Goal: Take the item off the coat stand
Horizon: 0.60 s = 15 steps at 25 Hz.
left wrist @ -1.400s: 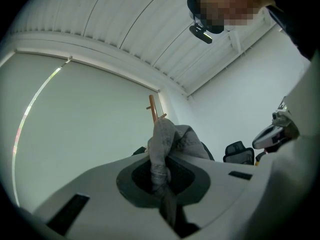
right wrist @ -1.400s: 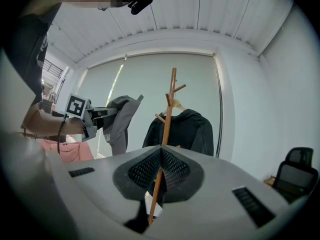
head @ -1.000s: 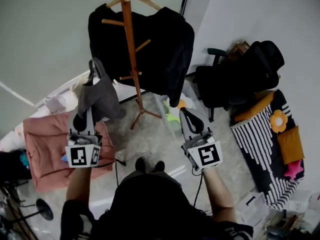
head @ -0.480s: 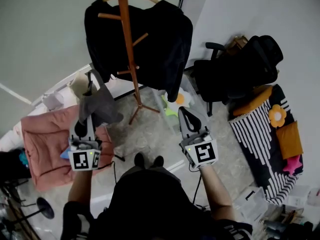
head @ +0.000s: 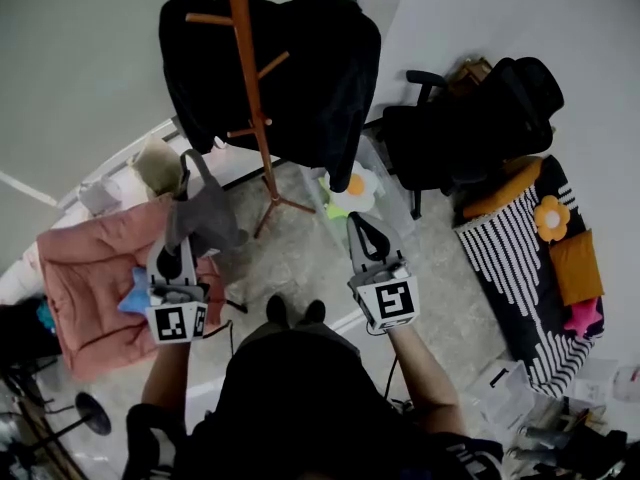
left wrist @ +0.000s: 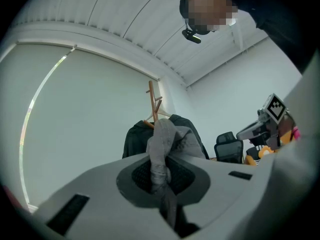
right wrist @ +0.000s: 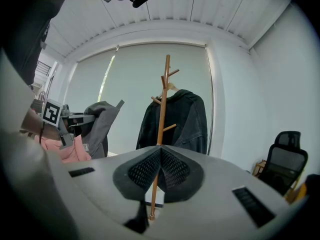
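Grey fabric item (head: 205,213), soft, light and limp, hangs clamped by a fold in the left gripper (left wrist: 160,176) jaws; right gripper (right wrist: 159,169) jaws closed, empty.

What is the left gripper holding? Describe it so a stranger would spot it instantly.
Start at the wooden coat stand draped with a black jacket. Lower left of it, the left gripper pinches a grey fabric bag, the only grey cloth there, above a pink cushion.

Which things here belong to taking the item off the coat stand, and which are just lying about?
Job: grey bag, clamped in left gripper; coat stand.
Lying about: black jacket on the stand, office chair, pink cushion, striped mat.
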Motion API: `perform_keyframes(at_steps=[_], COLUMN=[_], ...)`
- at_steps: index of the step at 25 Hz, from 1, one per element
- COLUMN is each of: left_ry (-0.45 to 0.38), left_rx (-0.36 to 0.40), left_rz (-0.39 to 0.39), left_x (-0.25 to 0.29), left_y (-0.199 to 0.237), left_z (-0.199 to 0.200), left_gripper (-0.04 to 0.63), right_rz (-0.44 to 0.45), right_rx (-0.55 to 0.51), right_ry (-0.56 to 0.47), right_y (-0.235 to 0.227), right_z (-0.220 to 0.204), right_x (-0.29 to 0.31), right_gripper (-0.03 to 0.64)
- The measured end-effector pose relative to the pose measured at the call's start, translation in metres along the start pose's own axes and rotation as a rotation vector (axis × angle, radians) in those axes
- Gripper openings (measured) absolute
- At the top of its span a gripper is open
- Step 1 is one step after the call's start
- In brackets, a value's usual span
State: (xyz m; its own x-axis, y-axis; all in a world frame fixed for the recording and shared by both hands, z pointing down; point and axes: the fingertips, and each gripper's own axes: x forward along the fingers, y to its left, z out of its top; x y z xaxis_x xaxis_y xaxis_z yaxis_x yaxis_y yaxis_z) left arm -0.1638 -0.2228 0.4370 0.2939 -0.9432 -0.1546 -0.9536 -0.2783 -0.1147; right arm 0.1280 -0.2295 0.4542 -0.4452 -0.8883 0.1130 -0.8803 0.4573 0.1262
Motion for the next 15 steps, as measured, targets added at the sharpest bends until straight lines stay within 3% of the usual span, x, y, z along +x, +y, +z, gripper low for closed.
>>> perform_keyframes(at_steps=[15], left_ry=[0.053], left_rx=[-0.004], left_rz=[-0.009], left_x=[-0.013], left_y=[-0.014], left_z=[-0.047], left_gripper=[0.034], right_rz=[-0.003], right_rx=[0.007], right_ry=[0.06], right_y=[0.011], right_z=[-0.059], right_x=[0.002], right_gripper=[0.018])
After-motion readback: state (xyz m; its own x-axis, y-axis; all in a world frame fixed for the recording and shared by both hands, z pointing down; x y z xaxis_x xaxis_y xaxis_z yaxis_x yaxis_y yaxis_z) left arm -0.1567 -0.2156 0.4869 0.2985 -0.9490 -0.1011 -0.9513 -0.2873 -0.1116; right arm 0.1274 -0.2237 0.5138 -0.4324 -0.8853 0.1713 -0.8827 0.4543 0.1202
